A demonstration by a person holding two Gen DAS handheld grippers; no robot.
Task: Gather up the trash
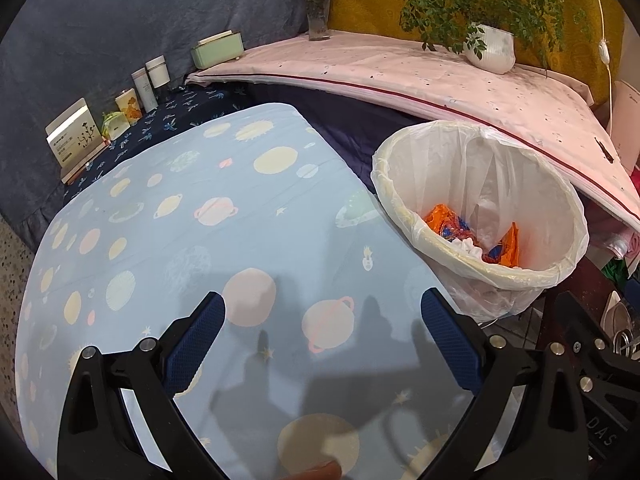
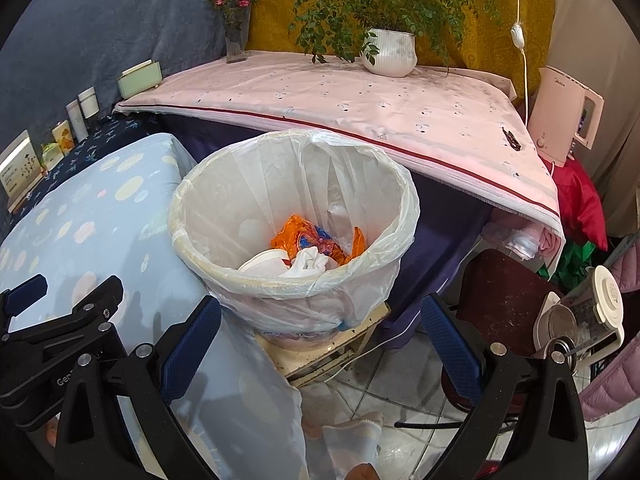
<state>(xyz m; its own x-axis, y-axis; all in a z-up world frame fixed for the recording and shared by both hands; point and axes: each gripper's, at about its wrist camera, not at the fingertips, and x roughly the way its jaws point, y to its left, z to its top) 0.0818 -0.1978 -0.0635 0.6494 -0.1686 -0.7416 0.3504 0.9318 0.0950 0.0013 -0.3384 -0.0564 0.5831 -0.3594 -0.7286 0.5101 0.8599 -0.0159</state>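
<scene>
Blue-padded left tongs (image 1: 323,320) and right tongs (image 2: 320,322) released, empty, beside bin (image 2: 280,280) rim.

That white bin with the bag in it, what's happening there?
A person is tidying up trash with two handheld tools. The white plastic-lined bin already holds an orange wrapper and crumpled white paper. The left tool and right tool are both open and empty, above the blue planet-print tablecloth.
</scene>
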